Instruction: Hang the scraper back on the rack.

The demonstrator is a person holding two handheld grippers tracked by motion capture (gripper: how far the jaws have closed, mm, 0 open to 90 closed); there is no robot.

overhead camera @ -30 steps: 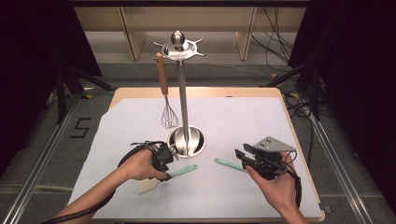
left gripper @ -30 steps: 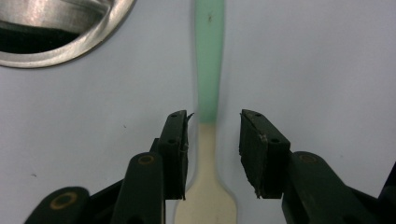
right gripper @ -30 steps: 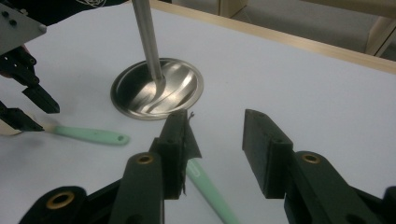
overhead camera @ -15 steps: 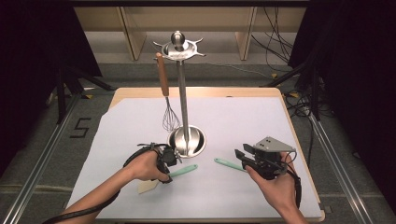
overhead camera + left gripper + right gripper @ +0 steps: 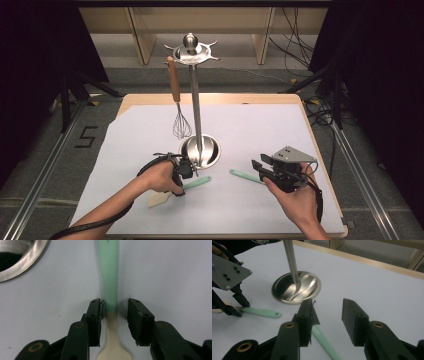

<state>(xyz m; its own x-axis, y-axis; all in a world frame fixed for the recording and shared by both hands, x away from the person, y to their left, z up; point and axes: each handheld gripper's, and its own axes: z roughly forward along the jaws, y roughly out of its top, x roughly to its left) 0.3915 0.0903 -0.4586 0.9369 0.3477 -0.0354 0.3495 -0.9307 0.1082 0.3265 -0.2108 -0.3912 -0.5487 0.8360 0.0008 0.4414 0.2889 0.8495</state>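
Spatula lies flat on the white sheet near the rack base, under left gripper. Left gripper view: jaws straddle its green handle, one pad touching, small gap at the other. Right gripper view: right gripper jaws apart, second green handle below.

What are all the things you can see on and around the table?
Silver metal utensil stand: one, round dish base, mid-table.
Wire whisk with brown wooden handle: one, hanging from the stand's top.
Spatula with mint-green handle and cream blade: one, flat on the sheet, between the left jaws.
Second mint-green handle: one, flat by the right gripper; its head is hidden.
White sheet: one, covering the wooden table.
Cables: several, black, floor behind.
Left gripper: open, straddling the spatula.
Right gripper: open.
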